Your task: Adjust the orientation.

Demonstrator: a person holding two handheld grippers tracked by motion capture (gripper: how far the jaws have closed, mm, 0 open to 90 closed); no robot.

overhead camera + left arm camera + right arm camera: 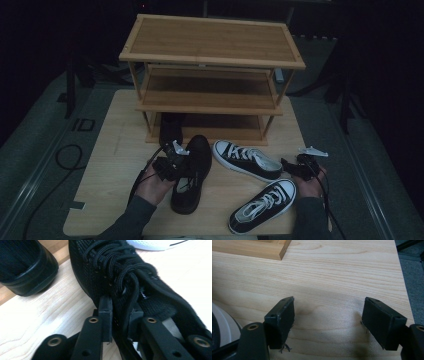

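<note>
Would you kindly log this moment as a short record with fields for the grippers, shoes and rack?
left gripper: shut on the side wall of the all-black shoe
right gripper: open over bare table, holding nothing
second black shoe: on the bottom shelf of the wooden shoe rack
black-and-white sneakers: one before the rack, one near the table's front edge
upper shelves: bare

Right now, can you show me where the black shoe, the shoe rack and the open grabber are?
black shoe [192,172], high view, on its laced top.
shoe rack [210,40], high view, on its top shelf.
right gripper [328,315], right gripper view, midway between its open jaws.
</note>
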